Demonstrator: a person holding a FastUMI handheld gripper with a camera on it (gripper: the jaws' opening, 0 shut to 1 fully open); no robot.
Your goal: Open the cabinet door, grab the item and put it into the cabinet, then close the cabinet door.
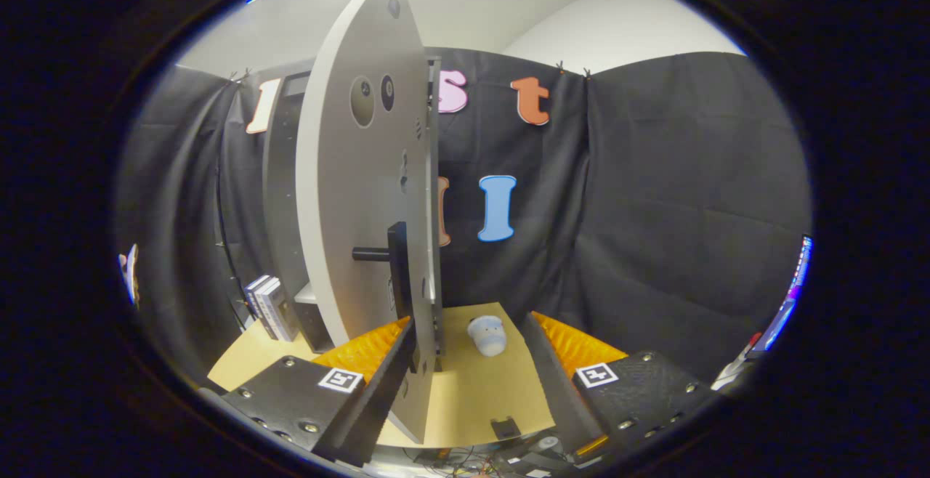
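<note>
On the tan surface [472, 398] beside the open cabinet door [363, 195], the small pale item [487, 335] lies at 12 o'clock, just ahead of my fingers. My hand-held gripper [468, 383] is spread wide, empty. It looks soft and light; I'd pinch its middle

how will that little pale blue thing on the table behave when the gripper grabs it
The pale blue item looks rounded and lumpy, probably soft or light, so it may squash or roll if nudged. It lies on the bare table ahead of the open gripper, beside the opened cabinet door.

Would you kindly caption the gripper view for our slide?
Open gripper beside the swung-open cabinet door, small pale item ahead on the table.
</note>
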